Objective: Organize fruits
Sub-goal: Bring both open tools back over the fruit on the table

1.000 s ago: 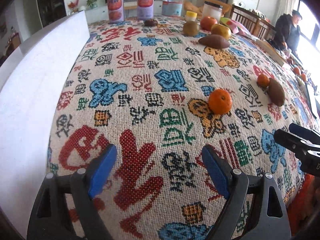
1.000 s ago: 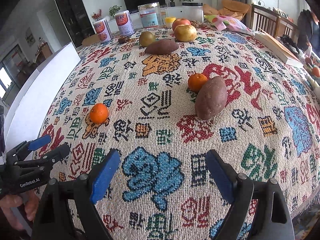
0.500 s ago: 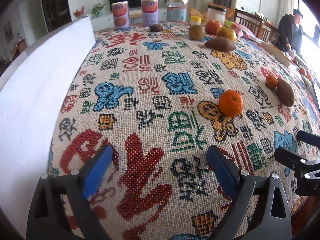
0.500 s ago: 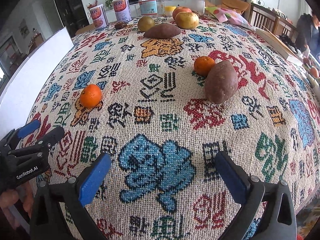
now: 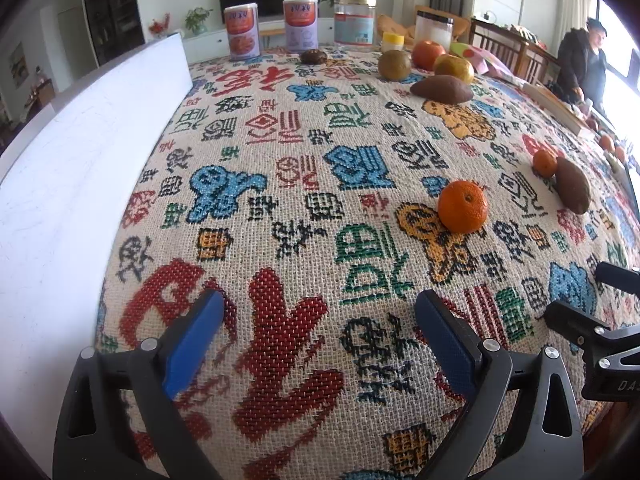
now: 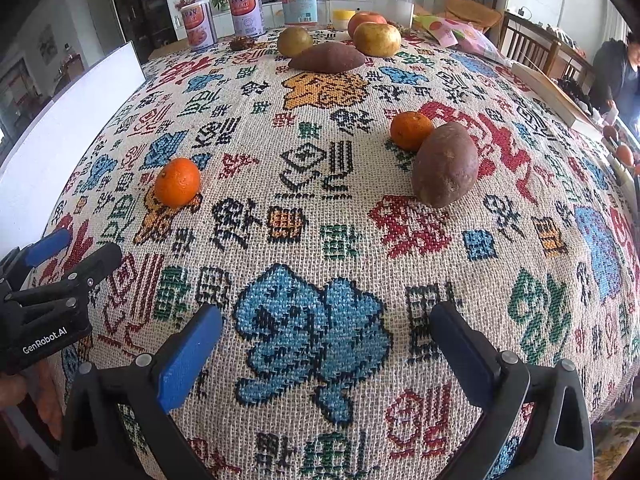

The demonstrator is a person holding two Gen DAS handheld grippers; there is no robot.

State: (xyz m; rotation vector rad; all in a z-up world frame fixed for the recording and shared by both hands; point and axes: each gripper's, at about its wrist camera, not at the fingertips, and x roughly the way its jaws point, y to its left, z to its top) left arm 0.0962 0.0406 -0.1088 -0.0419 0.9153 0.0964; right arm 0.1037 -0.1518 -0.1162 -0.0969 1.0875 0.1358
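Over patterned tablecloth (image 6: 320, 184), left tongs (image 6: 68, 252) marked "GenRobot.AI", right tongs (image 6: 326, 348), both wide, empty, 2 tangerines (image 6: 177, 181)

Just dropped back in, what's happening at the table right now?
Nothing is picked up yet. Both claws, left and right, hang open and empty over the near edge of the patterned cloth. One orange sits alone on the left; a second orange sits against a sweet potato. More fruit and another sweet potato lie at the far end.
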